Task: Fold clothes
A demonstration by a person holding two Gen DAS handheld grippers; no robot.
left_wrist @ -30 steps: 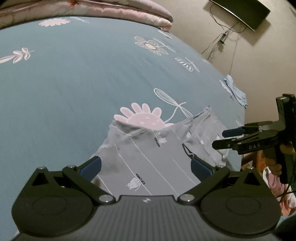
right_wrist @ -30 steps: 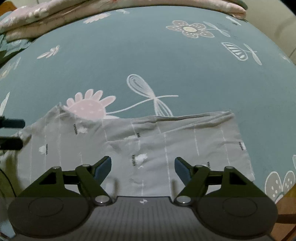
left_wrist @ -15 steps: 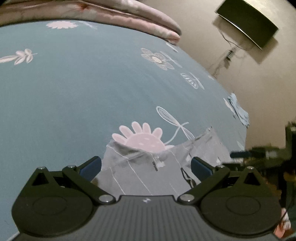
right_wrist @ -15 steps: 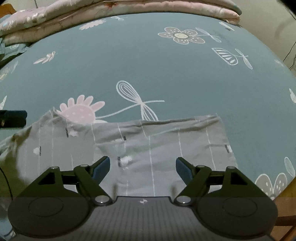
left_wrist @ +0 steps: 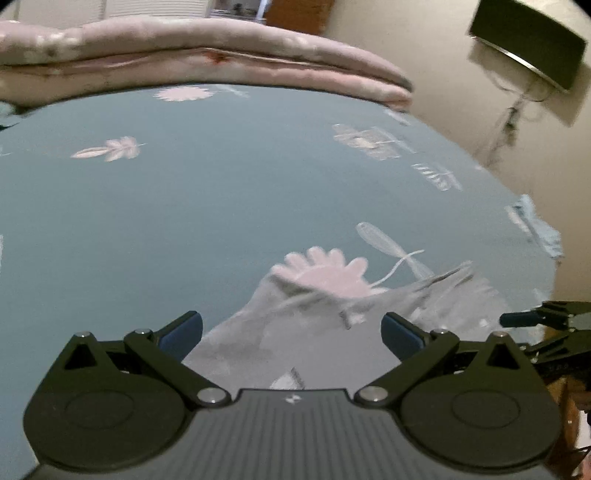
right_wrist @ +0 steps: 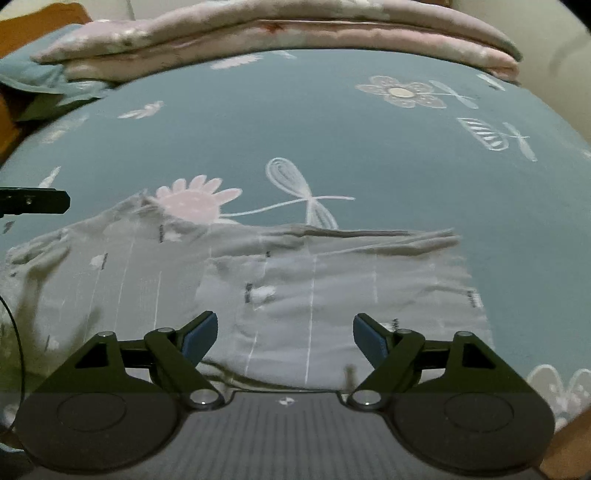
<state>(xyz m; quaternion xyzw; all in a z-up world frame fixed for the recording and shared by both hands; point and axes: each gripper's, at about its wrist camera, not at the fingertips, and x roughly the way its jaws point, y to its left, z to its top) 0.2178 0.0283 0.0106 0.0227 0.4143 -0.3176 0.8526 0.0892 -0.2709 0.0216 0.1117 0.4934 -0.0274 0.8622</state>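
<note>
left gripper (left_wrist: 291, 334): jaws are held wide, nothing is pinched; it hangs above the left end of the garment.
grey garment (right_wrist: 295, 291): laid flat on the teal bedsheet (right_wrist: 332, 129), near the front edge; a doubled layer is seen along its far edge, so one fold is judged done.
right gripper (right_wrist: 284, 338): jaws stand wide and empty over the garment's middle.
left to do: further folds are judged needed; the left end is rumpled and not squared.
counts: one grey garment, two grippers, one folded pink quilt (right_wrist: 295, 33) at the far edge, one small blue cloth (left_wrist: 535, 229) at the bed's right edge.
</note>
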